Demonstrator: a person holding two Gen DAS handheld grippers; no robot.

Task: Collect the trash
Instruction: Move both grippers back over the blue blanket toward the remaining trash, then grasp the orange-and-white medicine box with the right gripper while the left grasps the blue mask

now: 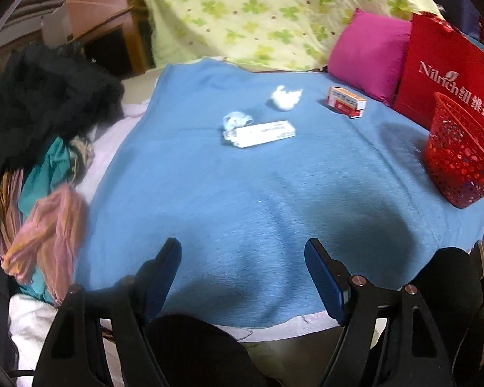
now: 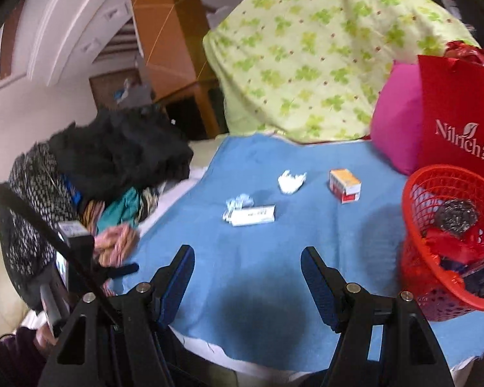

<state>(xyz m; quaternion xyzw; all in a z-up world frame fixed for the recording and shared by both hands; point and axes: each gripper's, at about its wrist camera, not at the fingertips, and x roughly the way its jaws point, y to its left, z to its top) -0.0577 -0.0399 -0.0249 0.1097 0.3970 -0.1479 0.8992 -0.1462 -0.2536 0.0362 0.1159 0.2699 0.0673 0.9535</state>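
On the blue blanket [image 1: 242, 193] lie a crumpled white tissue [image 1: 285, 96], a bluish crumpled wrapper [image 1: 237, 120], a long white box [image 1: 261, 133] and an orange-red box [image 1: 347, 101]. A red mesh basket [image 1: 458, 154] stands at the right edge; in the right wrist view the basket [image 2: 413, 193] holds a steel scourer [image 2: 456, 216] and red scraps. The tissue [image 2: 292, 180], wrapper [image 2: 238, 202], white box [image 2: 253, 215] and orange box [image 2: 344, 185] show there too. My left gripper [image 1: 242, 246] and right gripper [image 2: 247, 254] are open and empty, well short of the trash.
A red paper bag [image 1: 442, 74] and a magenta pillow [image 1: 368, 54] stand behind the basket. A green-patterned quilt [image 1: 258, 13] lies at the back. A pile of black and coloured clothes [image 1: 45, 122] lies left of the blanket. The left hand-held gripper [image 2: 71, 251] shows at the left.
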